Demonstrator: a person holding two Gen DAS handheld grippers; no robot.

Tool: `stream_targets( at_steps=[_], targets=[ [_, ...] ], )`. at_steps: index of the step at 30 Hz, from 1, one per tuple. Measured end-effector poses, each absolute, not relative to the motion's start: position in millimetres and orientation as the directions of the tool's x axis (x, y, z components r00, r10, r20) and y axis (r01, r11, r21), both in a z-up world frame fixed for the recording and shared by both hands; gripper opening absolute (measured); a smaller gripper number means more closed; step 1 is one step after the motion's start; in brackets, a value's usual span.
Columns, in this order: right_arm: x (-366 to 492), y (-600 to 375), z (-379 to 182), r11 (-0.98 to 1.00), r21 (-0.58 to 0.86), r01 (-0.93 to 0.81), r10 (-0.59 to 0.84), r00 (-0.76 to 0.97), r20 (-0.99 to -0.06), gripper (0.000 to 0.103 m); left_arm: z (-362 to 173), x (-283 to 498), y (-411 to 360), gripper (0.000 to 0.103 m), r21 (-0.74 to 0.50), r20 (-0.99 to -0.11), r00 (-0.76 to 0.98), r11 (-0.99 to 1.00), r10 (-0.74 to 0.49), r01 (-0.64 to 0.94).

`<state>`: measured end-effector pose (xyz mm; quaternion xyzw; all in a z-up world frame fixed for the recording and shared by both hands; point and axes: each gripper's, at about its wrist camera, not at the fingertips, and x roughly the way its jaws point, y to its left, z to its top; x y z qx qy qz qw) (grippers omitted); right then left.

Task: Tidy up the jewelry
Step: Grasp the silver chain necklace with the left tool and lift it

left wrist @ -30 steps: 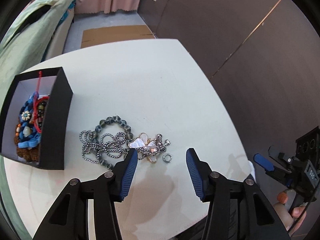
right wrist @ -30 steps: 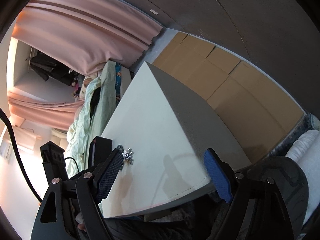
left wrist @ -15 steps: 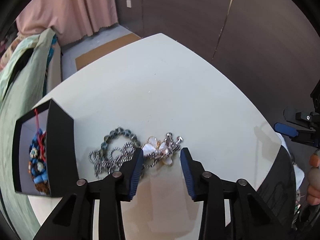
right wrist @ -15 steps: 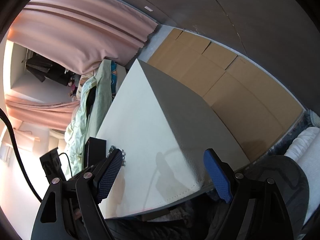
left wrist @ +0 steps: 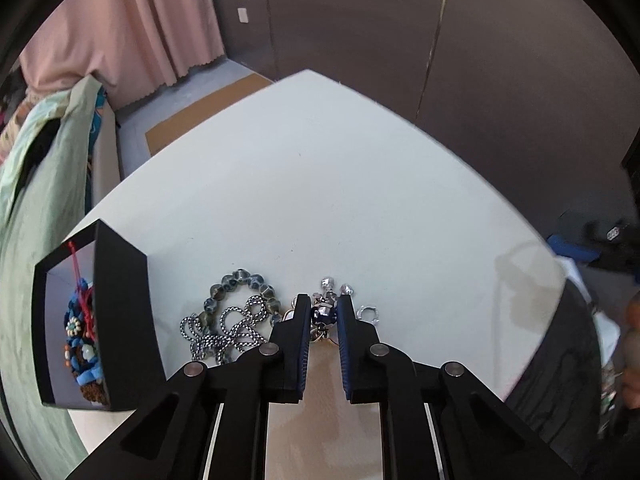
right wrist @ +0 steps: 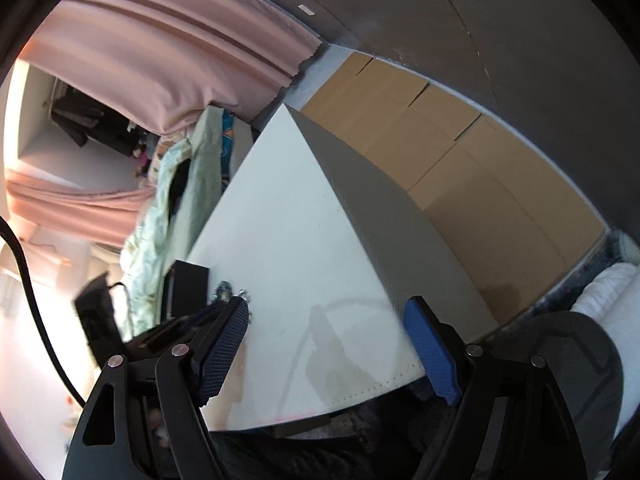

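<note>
The left gripper (left wrist: 324, 312) had just been closing and pinched the silver charm cluster (left wrist: 325, 312) (beside a beaded bracelet (left wrist: 240, 288)); the right gripper (right wrist: 326, 316) gaped wide, holding nothing.

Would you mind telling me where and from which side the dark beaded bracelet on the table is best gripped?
Take the dark beaded bracelet at its far arc, coming down from above. That stretch of beads lies free on the white table; the near part is tangled under the silver chain, so gripping there would likely drag the chain along.
</note>
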<state>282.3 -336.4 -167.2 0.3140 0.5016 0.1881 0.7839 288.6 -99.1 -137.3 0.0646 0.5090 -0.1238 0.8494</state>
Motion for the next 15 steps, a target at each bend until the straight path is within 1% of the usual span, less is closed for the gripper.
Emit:
stream_targets(
  at_steps=[3,5,8,10,12,14,15],
  targets=[
    [283,-337,-164,0.732,0.681,0.028,0.605,0.433,-0.668,0.081,-124,287,-91,0.013,-0.061,-0.862,0.473,0.965,-0.179,0.254],
    [282,-338,-160,0.732,0.68,0.026,0.601,0.444,-0.664,0.075,-113,285,-86,0.013,-0.078,-0.849,0.491,0.966,-0.194,0.246],
    [281,-332,-148,0.765,0.645,0.008,0.568,0.464,-0.679,0.075,-98,283,-79,0.013,-0.105,-0.83,0.514,0.966,-0.217,0.238],
    [281,-324,-140,0.769,0.639,-0.029,0.577,0.464,-0.673,0.075,-90,282,-75,0.013,-0.124,-0.818,0.527,0.965,-0.23,0.229],
    [283,-310,-135,0.771,0.632,-0.076,0.595,0.442,-0.672,0.071,-81,281,-71,0.013,-0.139,-0.806,0.541,0.966,-0.238,0.218],
    [287,-293,-133,0.78,0.614,-0.118,0.601,0.41,-0.686,0.062,-72,279,-66,0.013,-0.159,-0.793,0.554,0.964,-0.252,0.211],
    [289,-285,-133,0.786,0.602,-0.139,0.602,0.39,-0.697,0.06,-67,277,-64,0.013,-0.165,-0.786,0.563,0.964,-0.257,0.21]
  ],
)
